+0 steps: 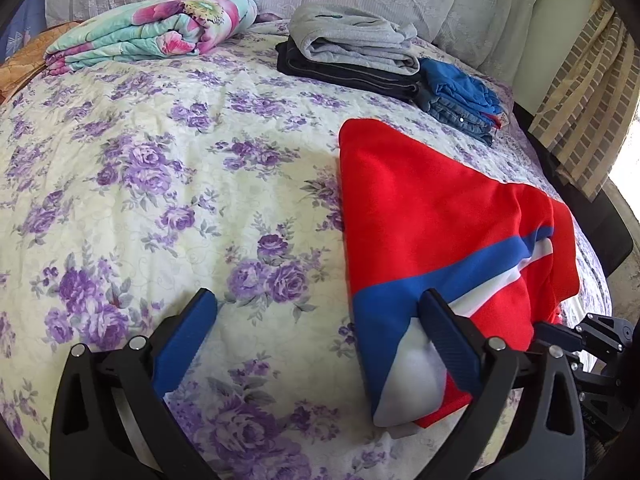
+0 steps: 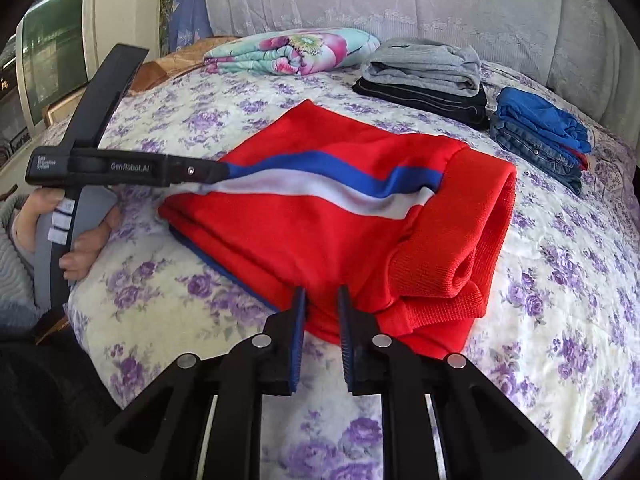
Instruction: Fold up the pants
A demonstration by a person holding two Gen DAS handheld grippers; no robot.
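Right wrist: jaws pinch pants [image 2: 320,216].

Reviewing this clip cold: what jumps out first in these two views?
The bright red pants with a blue-and-white stripe, folded on the purple-flowered bedspread. The right claw pinches their near edge; the left claw is wide open at the striped end. Behind lie folded clothes and a floral blanket.

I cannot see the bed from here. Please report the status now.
Left gripper open, one finger on the red pants. Right gripper shut on the red pants near the waistband. Pants partly folded on the bed. Nothing in the way; folded clothes stacks stand apart.
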